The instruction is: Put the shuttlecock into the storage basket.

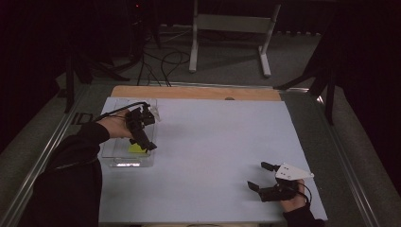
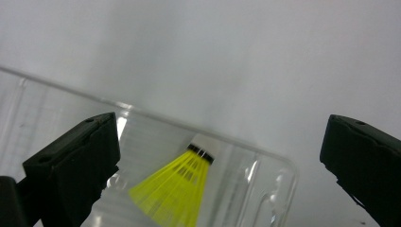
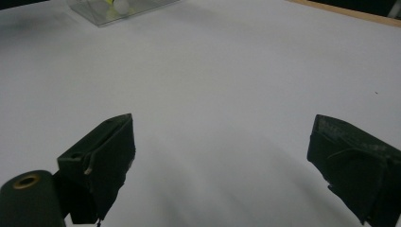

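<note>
A yellow shuttlecock (image 1: 137,148) lies in a clear plastic tray (image 1: 116,162) on the left side of the white table. My left gripper (image 1: 146,144) hangs just over the tray, pointing down at it, jaws wide open with nothing between them. In the left gripper view the shuttlecock's yellow skirt (image 2: 177,189) lies below the open gripper (image 2: 221,127), inside the tray's rim (image 2: 265,153). My right gripper (image 1: 259,176) rests open at the table's near right corner, holding nothing. Its own view shows the gripper (image 3: 222,127) over bare white surface, with the tray (image 3: 142,8) far off.
A white sheet (image 1: 213,142) covers the table, and a wooden strip (image 1: 189,92) runs along its far edge. Beyond the table, a white metal stand (image 1: 231,23) and loose cables (image 1: 161,64) sit on the floor. Dark stands flank both sides.
</note>
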The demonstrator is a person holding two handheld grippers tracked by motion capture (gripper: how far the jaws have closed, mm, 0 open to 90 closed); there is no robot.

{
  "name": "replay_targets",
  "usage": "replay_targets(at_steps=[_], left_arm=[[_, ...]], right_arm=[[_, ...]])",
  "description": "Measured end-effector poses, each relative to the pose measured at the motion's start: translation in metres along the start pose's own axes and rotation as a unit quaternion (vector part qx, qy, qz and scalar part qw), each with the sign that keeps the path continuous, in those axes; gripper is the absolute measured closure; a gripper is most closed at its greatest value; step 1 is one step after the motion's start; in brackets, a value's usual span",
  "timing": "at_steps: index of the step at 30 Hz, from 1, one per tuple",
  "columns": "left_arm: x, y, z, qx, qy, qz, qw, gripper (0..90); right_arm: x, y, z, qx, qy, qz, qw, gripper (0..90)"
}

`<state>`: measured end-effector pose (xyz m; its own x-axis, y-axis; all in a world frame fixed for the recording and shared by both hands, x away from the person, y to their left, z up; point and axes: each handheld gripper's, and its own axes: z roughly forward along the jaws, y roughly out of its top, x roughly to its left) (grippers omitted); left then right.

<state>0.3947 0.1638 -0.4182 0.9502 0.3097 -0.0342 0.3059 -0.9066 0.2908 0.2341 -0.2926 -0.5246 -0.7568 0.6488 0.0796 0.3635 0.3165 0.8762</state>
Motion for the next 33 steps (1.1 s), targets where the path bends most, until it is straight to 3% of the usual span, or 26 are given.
replay_targets(at_steps=[15, 20, 22, 31, 33], left_arm=[[-0.015, 0.031, 0.004, -0.035, -0.026, 0.013, 0.999, 0.1], [-0.017, 0.04, 0.007, -0.04, -0.016, 0.022, 0.9988, 0.2], [-0.017, 0.042, 0.007, -0.042, -0.023, 0.02, 0.9986, 0.2], [-0.022, 0.053, 0.011, -0.054, -0.017, 0.016, 0.9983, 0.2], [-0.023, 0.056, 0.013, -0.054, 0.002, 0.014, 0.9984, 0.2]], right_arm=[[-0.001, 0.0, -0.001, -0.002, -0.005, -0.001, 1.0, 8.5], [-0.001, 0.0, -0.001, -0.003, -0.008, 0.0, 1.0, 8.5], [-0.002, 0.0, -0.002, -0.004, -0.008, -0.001, 1.0, 8.5], [-0.002, 0.0, -0.001, -0.002, -0.009, 0.001, 1.0, 8.5], [-0.002, 0.0, -0.001, -0.003, -0.009, 0.001, 1.0, 8.5]])
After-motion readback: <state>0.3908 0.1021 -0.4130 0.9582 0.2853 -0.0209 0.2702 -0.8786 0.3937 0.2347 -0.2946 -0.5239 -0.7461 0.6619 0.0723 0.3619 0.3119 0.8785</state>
